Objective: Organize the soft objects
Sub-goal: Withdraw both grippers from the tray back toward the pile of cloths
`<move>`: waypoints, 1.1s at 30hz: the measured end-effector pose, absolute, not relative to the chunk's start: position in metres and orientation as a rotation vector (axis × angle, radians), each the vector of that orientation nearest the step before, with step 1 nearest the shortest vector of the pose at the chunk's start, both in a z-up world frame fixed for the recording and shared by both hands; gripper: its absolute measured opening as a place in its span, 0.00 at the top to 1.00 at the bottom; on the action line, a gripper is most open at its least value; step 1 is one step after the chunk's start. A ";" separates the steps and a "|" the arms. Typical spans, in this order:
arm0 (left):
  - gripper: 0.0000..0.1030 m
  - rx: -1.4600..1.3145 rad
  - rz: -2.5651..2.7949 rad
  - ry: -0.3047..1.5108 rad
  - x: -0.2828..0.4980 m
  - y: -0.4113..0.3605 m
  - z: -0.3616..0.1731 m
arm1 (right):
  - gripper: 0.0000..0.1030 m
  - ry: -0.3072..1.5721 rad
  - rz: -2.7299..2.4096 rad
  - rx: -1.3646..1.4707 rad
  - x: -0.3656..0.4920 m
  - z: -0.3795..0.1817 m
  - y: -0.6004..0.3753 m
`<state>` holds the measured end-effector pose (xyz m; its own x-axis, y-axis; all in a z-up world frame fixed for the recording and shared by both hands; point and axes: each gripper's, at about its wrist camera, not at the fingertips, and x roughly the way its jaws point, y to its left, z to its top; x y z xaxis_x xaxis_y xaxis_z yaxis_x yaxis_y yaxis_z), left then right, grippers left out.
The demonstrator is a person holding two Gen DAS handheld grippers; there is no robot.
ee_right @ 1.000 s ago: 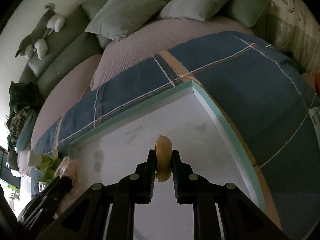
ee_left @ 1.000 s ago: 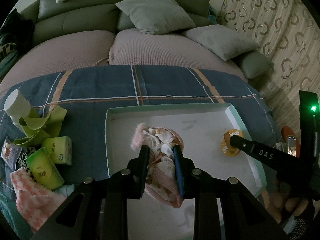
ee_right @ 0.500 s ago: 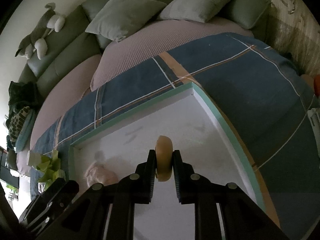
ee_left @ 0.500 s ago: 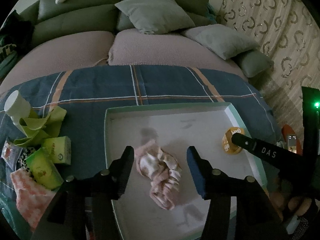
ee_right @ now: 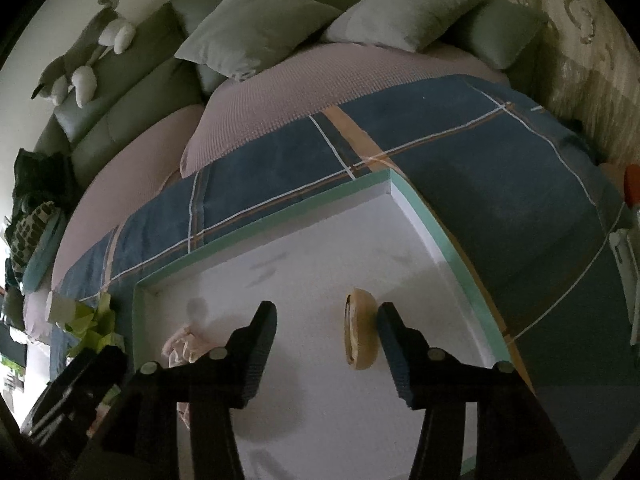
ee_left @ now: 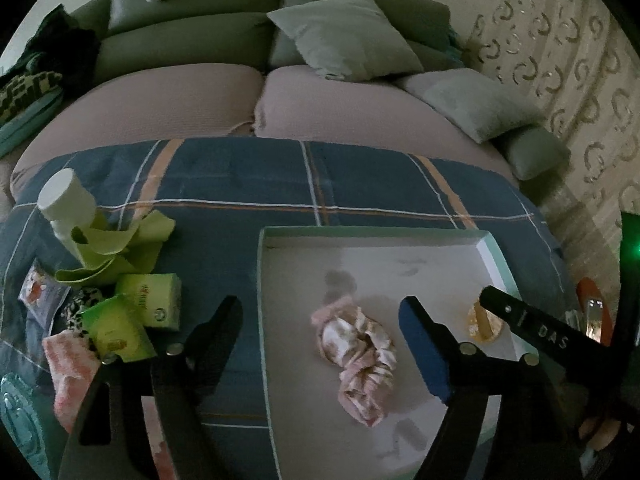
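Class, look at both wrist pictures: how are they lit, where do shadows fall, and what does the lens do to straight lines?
Left wrist view: dim, greenish light; a soft grey shadow lies on the white tray floor behind the pink crumpled cloth; dark corners. Right wrist view: equally dim; the tray's teal rim bows under fisheye distortion; the tan round disc stays sharp.

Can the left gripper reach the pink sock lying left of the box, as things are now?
Probably yes. The left gripper is open, having just released the pink scrunchie in the box. The pink sock lies uncovered, beside its left finger.
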<state>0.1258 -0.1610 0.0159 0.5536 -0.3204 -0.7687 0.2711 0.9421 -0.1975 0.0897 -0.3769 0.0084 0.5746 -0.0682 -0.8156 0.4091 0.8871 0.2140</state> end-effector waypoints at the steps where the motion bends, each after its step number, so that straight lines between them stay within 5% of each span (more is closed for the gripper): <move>1: 0.14 -0.062 -0.343 0.920 0.126 -0.158 0.016 | 0.42 0.923 -0.287 0.400 0.090 0.008 -0.376; 11: 0.11 -0.136 -0.276 0.932 0.134 -0.131 0.016 | 0.19 0.914 -0.284 0.332 0.093 0.009 -0.364; 15: 0.09 -0.157 -0.243 0.932 0.137 -0.120 0.017 | 0.00 0.886 -0.277 0.306 0.092 0.012 -0.359; 17: 0.00 -0.166 -0.224 0.930 0.137 -0.114 0.017 | 0.00 0.877 -0.266 0.299 0.092 0.015 -0.356; 33: 0.00 -0.271 -0.162 0.866 0.131 -0.069 0.035 | 0.00 0.848 -0.217 0.298 0.090 0.023 -0.342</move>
